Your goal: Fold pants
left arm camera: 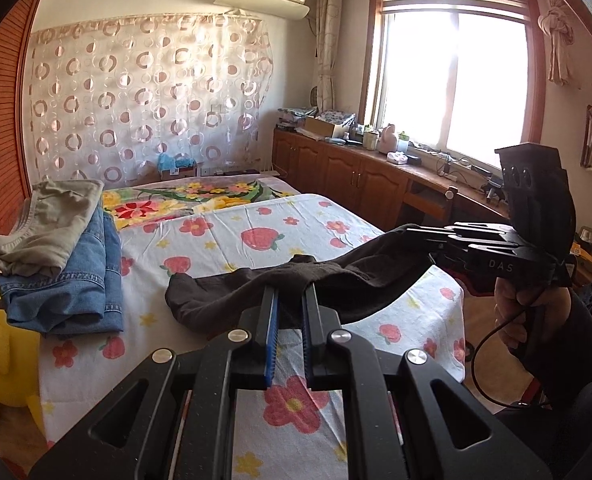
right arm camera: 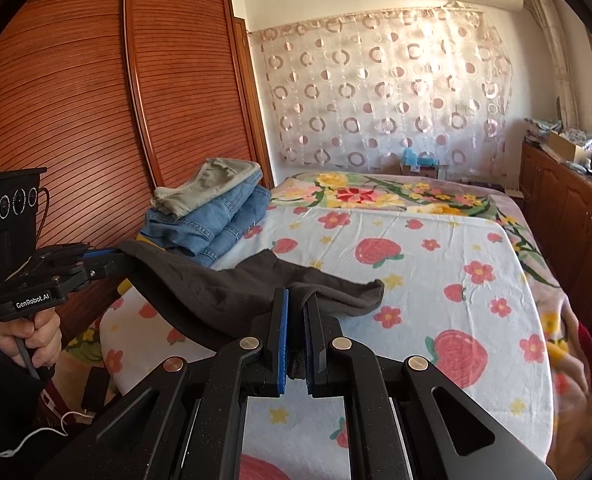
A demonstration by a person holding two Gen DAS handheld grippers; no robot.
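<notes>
My left gripper (left arm camera: 290, 294) is pinched down on one end of the dark brown, soft-knit pants (left arm camera: 232, 292), and my right gripper (right arm camera: 296, 300) is clamped narrow on the other end, a tuft of the fabric showing between its blue pads. The cloth hangs slack between my two hands, sagging in a shallow curve above the near part of the bed, with a loose flap drooping toward the sheet.

To do this step well, I think I should draw my hands apart until the sag goes out, keep both ends level, and lay the pants flat on open sheet before bringing one end over the other. The knit looks thin and limp, so it will likely bunch if I lower it crooked, and either corner could slip if I pull hard.

Under the cloth lies the white bedsheet printed with strawberries and flowers (left arm camera: 376, 328), somewhat creased. Near the far left edge sits a stack of folded blue denim jeans (left arm camera: 80, 280) with a folded beige garment (left arm camera: 52, 224) on top. Beyond stand a slatted reddish wooden wardrobe (right arm camera: 76, 100), a sheer curtain with ring patterns (left arm camera: 148, 92), a bright window (left arm camera: 452, 80) and low wooden cabinets (left arm camera: 336, 168).
</notes>
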